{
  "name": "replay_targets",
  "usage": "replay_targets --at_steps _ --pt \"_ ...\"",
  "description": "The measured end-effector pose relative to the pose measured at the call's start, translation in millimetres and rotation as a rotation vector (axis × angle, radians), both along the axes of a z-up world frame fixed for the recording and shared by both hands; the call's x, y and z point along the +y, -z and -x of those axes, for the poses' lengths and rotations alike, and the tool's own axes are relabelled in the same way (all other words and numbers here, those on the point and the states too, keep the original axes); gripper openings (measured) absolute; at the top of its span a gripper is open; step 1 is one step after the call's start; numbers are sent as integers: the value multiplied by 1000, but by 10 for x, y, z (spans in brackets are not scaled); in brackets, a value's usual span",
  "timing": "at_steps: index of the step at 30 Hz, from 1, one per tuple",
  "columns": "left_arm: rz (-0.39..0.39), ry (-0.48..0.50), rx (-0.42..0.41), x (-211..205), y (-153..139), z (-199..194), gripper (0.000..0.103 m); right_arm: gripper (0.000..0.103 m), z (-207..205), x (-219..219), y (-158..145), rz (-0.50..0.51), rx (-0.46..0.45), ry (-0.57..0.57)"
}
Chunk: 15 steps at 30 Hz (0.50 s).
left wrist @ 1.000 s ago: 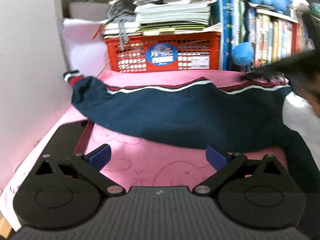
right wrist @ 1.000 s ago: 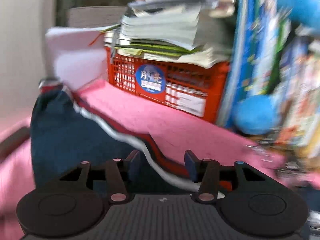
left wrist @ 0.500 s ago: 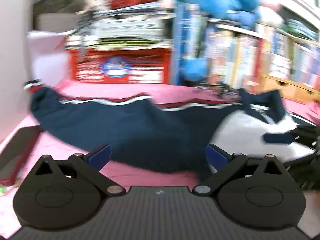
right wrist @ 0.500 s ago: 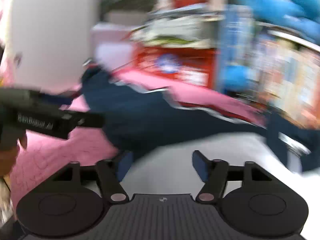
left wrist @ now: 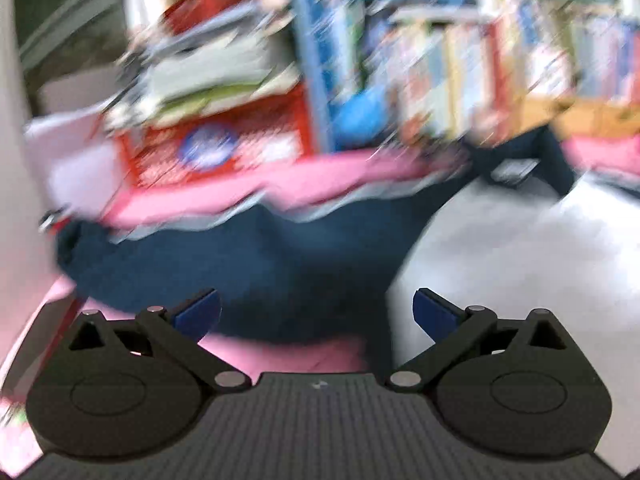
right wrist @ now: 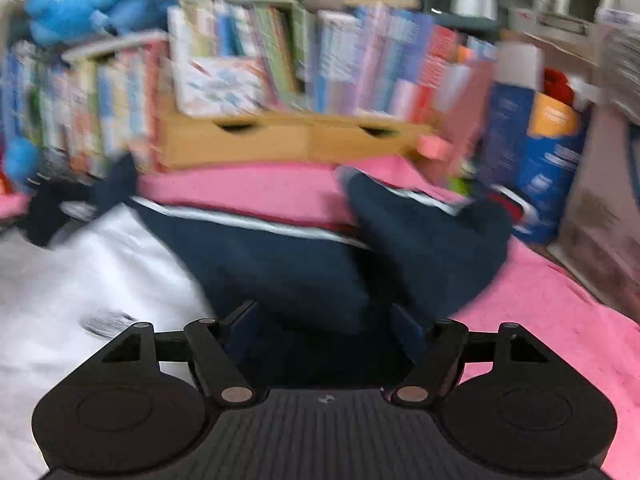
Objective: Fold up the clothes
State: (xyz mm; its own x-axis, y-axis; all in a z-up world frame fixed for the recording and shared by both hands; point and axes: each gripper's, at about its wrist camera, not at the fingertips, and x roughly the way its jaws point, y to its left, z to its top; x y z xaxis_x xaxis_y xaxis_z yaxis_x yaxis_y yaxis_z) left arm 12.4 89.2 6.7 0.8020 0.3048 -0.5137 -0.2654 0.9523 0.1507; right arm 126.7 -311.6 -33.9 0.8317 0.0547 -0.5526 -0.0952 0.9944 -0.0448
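A navy and white jacket lies spread on a pink blanket. In the left wrist view its navy sleeve (left wrist: 224,264) runs left, the white body panel (left wrist: 520,264) lies right. My left gripper (left wrist: 316,314) hangs open above the sleeve's near edge, nothing between its blue pads (left wrist: 200,312). In the right wrist view the white panel (right wrist: 88,276) is at left and the other navy sleeve (right wrist: 304,264), with red and white stripes, stretches right. My right gripper (right wrist: 326,328) is open over that sleeve's base. Both views are motion-blurred.
A red crate (left wrist: 216,152) stacked with papers stands behind the blanket (left wrist: 248,196) at left. Bookshelves (right wrist: 256,60) with a wooden drawer unit (right wrist: 288,140) line the back. Blue plush toys (right wrist: 80,4) sit on top. Blue canisters (right wrist: 548,168) and a box stand at right.
Both views have swung fast. The right gripper let go of the left sleeve's striped edge, opened wider and moved across to the right sleeve. The left gripper stayed open and shifted right.
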Motion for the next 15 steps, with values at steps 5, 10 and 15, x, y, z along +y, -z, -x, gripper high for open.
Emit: replay_targets --at_steps 5,10,15 --pt "-27 201 19 -424 -28 -637 103 72 -196 778 -19 -24 25 -248" --pt "-136 211 125 -586 272 -1394 103 52 -799 1149 156 -13 62 -217" --pt "-85 192 142 -468 434 -1953 103 62 -1401 1519 331 -1 98 -185"
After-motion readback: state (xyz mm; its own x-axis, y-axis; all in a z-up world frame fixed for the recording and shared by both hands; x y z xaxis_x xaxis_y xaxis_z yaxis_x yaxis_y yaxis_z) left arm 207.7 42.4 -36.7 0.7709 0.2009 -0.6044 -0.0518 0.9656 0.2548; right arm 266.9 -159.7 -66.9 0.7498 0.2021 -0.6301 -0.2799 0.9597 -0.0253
